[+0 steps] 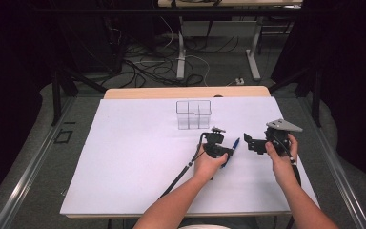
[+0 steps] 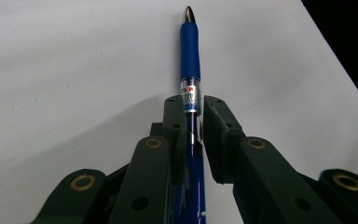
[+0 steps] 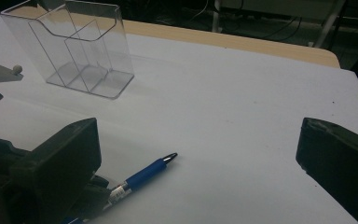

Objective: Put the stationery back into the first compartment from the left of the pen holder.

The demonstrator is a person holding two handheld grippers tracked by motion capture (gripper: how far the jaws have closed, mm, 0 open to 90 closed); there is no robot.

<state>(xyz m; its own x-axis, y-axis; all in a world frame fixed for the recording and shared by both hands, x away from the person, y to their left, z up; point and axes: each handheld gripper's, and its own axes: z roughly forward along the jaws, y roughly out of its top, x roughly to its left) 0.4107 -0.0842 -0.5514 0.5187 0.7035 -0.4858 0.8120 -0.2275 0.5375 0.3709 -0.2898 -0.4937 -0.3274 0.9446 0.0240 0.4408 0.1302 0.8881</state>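
White sheeting covered the surface from edge to edge, with a strip of bare wood showing along its far side and dark floor with tangled cables beyond that. I had my left tool low over the sheet, its jaws pressed in on the barrel of a blue pen. In the left gripper view the pen ran straight out between the two black jaws, the labelled band of the barrel sitting right at their front ends, and the blue grip and metal tip reaching out ahead of them over the white. In the right gripper view the pen's tip lay low, close to the sheet; I could not tell whether it touched.

My right tool sat just to the right of the left one, apart from it, jaws spread wide with nothing between them. Its jaws pointed toward the left tool, and the pen's tip lay in the gap ahead of them.

A clear plastic organizer with inner dividers stood upright on the sheet beyond the left tool, a little to its left, well apart from the pen.
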